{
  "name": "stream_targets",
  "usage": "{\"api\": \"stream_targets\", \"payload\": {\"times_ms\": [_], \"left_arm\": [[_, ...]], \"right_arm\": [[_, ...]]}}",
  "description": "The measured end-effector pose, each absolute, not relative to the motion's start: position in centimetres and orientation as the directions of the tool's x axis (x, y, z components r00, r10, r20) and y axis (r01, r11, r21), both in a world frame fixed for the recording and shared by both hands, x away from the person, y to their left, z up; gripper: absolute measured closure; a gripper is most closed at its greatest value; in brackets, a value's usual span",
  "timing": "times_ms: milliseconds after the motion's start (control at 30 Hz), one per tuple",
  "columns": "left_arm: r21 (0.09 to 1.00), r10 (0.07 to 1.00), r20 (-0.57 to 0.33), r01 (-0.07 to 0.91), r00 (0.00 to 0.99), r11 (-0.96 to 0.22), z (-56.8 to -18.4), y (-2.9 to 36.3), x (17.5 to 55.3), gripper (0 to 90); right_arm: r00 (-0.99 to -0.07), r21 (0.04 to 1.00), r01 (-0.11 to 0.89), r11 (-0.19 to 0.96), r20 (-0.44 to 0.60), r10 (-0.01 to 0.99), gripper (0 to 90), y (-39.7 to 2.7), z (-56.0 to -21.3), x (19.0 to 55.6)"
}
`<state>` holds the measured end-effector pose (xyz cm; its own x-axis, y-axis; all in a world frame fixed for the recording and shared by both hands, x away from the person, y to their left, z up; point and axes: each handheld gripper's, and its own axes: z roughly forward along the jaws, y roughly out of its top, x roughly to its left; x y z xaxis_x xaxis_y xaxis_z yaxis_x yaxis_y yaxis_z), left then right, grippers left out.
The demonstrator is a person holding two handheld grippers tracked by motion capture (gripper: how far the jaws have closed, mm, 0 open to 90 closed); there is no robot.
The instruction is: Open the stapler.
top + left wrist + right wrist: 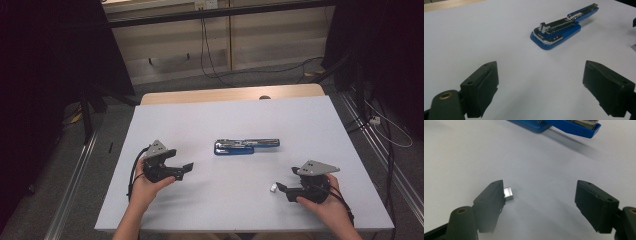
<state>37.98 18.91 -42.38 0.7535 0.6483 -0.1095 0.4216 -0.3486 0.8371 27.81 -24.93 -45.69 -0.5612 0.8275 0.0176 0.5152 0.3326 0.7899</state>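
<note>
— What lay on the white table (165, 210) at that moment?

— A blue stapler with a silver metal magazine (246, 146), swung open so that its two halves stretched out flat in a line. It sat near the middle of the tabletop, well apart from both hands.

— And the left gripper (184, 169)?

— A hand (145, 182) held it at the left side of the table, its jaws pointing toward the centre. In the left gripper view the two black jaws stood wide apart with nothing between them, just bare white surface. The opened stapler (560, 31) lay farther ahead of them, slightly to the right.

— The right gripper (280, 188)?

— It was held low at the right side of the table, pointing left. Its jaws were also spread wide and gripped nothing. A small silvery block, apparently a strip of staples (508, 193), lay on the table just at the tip of the left-hand jaw in the right gripper view. I could not tell whether it actually touched the pad. From above, the same strip (273, 188) showed just in front of that gripper.

— Anything beyond the table?

— Cables (210, 55) trailed across the grey floor near a pale wooden panel.
</note>
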Motion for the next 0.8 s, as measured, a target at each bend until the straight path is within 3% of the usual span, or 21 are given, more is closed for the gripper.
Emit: {"api": "stream_targets", "payload": {"times_ms": [267,800], "left_arm": [[0.832,0.641,-0.098,0.417,0.761,-0.367,-42.5,18.7,38.0,13.5],[0.831,0.635,-0.099,0.415,0.766,-0.371,-42.6,18.5,38.0,13.5]], "right_arm": [[-0.571,0.778,0.521,0.351,0.012,0.821,31.2,-25.2,-46.0,27.3],[-0.621,0.764,0.504,0.403,-0.004,0.783,34.1,-23.0,-46.4,27.1]]}}
